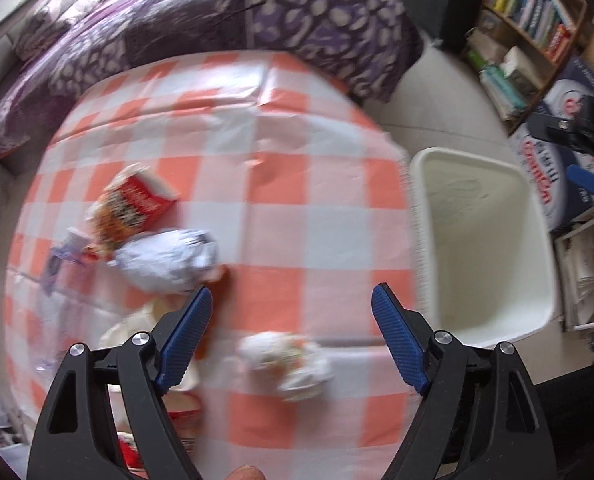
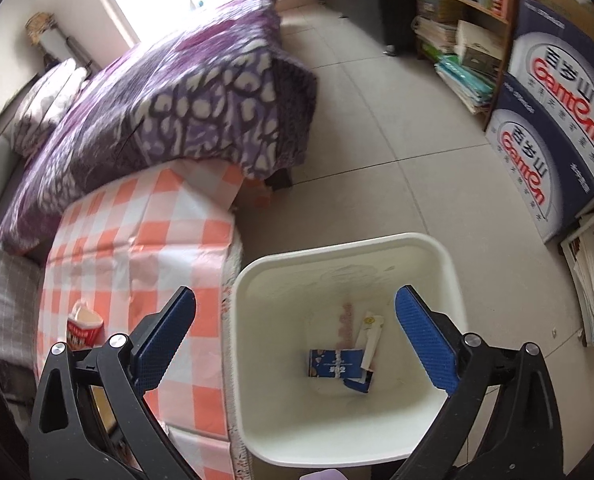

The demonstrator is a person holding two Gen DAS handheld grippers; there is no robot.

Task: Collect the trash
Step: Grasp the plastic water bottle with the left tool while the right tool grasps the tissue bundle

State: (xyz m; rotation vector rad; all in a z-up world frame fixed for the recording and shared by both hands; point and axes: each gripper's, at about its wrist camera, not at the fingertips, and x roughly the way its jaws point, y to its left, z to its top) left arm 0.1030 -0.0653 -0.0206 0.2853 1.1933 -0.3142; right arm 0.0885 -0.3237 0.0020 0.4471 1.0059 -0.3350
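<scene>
Blue-padded fingers (image 1: 189,334) of the left gripper (image 1: 293,334) stand wide apart over the bench (image 1: 297,208), which wears an orange-and-white checked cloth, and nothing is between them. Just below the gap, near the bench's near edge, lies a crumpled white wrapper (image 1: 287,362) with coloured flecks. Toward the near left corner, partly behind the left finger, sit a pale paper cup (image 1: 145,320) and a brown scrap (image 1: 221,280); blur keeps me from telling more. Further in on the left side a crumpled silver-white ball (image 1: 169,260) touches an opened red-and-orange snack box (image 1: 133,208), and a small pale carton (image 1: 67,252) lies beside them at the left edge.

Off the bench's right edge, on the tiled floor, stands a cream waste bin (image 1: 537,248). The right gripper (image 2: 295,340) hangs above it, pointing steeply down, its jaws spread as wide as they go and empty. On the waste bin's (image 2: 453,280) floor lie a blue-and-white flattened packet (image 2: 333,362) and a pale slim wrapper (image 2: 371,332), touching each other. A red-rimmed paper cup (image 2: 83,326) shows on the bench (image 2: 137,248) behind the right gripper's left finger.
</scene>
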